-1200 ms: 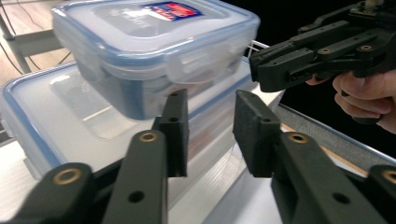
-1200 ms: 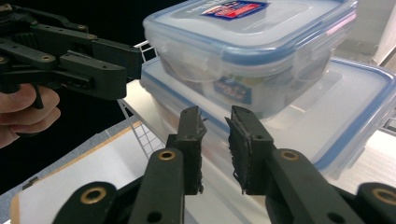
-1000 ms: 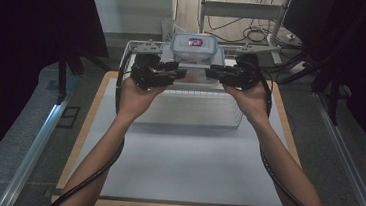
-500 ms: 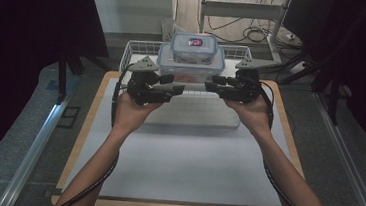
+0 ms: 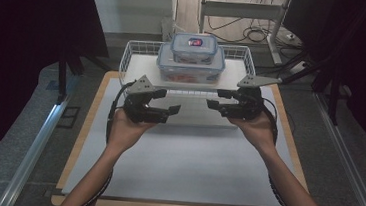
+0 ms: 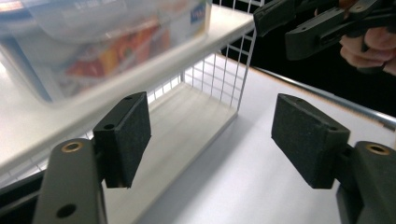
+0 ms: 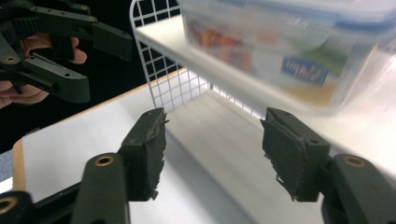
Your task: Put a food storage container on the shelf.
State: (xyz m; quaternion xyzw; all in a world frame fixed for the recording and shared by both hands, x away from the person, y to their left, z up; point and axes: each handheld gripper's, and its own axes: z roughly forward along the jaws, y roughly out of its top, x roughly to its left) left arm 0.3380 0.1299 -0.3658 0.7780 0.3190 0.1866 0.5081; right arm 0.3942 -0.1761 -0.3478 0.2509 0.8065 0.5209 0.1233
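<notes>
Both hand-held grippers, left (image 5: 170, 102) & right (image 5: 217, 98), just opened, empty; high view adds 2 stacked containers (image 5: 191, 58).

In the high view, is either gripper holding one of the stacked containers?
No. The left gripper and right gripper hover open in front of the wire shelf, apart from the stacked containers.

A wire shelf rack (image 5: 134, 58) is placed at the far end of the counter (image 5: 191, 159). On its upper shelf a large container (image 5: 190, 69) is set, and a small container (image 5: 194, 47) is stacked on top of it. Before the rack, above the counter, the left claw (image 5: 163, 103) and the right claw (image 5: 217, 99) are held facing each other, apart, left and right of the middle.
</notes>
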